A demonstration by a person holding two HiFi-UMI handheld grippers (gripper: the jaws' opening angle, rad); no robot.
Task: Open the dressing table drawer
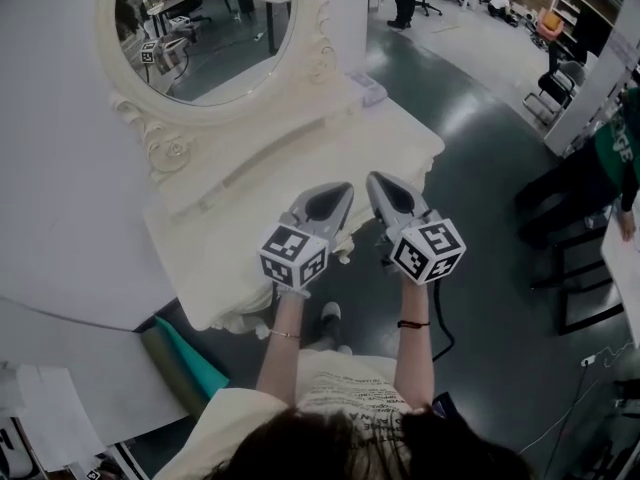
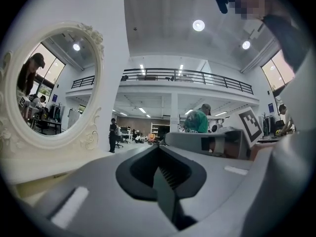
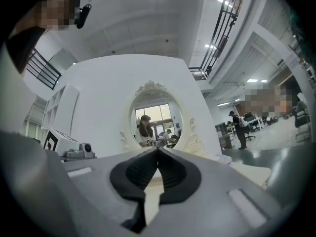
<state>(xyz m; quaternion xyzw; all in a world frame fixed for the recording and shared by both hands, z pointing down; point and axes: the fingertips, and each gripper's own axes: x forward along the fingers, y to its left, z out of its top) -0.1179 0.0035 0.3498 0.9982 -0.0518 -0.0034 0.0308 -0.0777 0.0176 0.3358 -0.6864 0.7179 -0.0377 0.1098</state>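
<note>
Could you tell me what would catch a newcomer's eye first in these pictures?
The ornate oval mirror draws the eye first, at the upper left of the head view, standing on a cream dressing table. At the picture's middle, the left gripper and the right gripper are held side by side above the table, each with its jaws together and nothing between them.

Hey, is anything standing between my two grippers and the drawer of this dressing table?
Nothing visible does. The left gripper and right gripper, both shut and empty, hang over the front edge of the dressing table, with only bare tabletop near them. The drawer front itself is hidden below that edge.
</note>
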